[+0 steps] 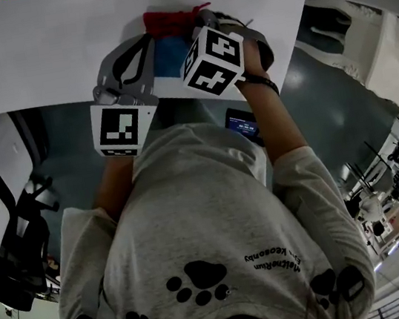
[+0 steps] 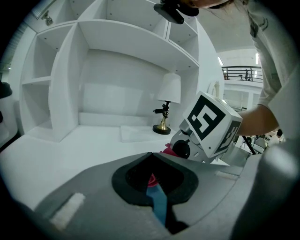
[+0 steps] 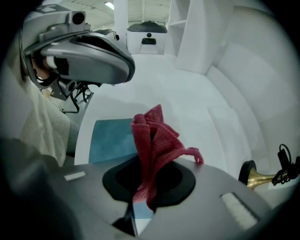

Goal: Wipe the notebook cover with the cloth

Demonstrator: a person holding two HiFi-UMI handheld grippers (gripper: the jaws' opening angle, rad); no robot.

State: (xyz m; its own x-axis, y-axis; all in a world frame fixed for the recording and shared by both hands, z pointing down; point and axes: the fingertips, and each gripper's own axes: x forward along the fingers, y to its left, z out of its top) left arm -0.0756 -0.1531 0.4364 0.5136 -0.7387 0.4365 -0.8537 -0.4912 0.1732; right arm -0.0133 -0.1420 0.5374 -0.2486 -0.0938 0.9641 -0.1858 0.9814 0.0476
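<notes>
1. Table (image 1: 41, 60): white top. A white shelf unit (image 2: 93, 70) stands along its far side.
2. Person: grey shirt (image 1: 210, 228) with black paw prints, seen from above, a gripper in each hand at the near table edge.
3. Notebook (image 3: 110, 140): blue cover, lying flat on the table close to the near edge, between and under the two grippers.
4. Left gripper (image 2: 152, 159): over the left part of the notebook. Jaws pressed nearly together with nothing clamped. A thin strip of blue cover and a bit of red show through the slit behind the tips.
5. Right gripper (image 3: 145, 161): just beside the left one, at the notebook's right side. Jaws pinching the cloth.
6. Cloth (image 3: 152, 136): red and bunched, standing up in folds out of the right jaws, one corner drooping to the right. It sits at the far edge of the notebook in the head view.
7. Lamp (image 2: 167, 105): white shade, brass base, on the table near the shelf unit, well apart from the notebook.
</notes>
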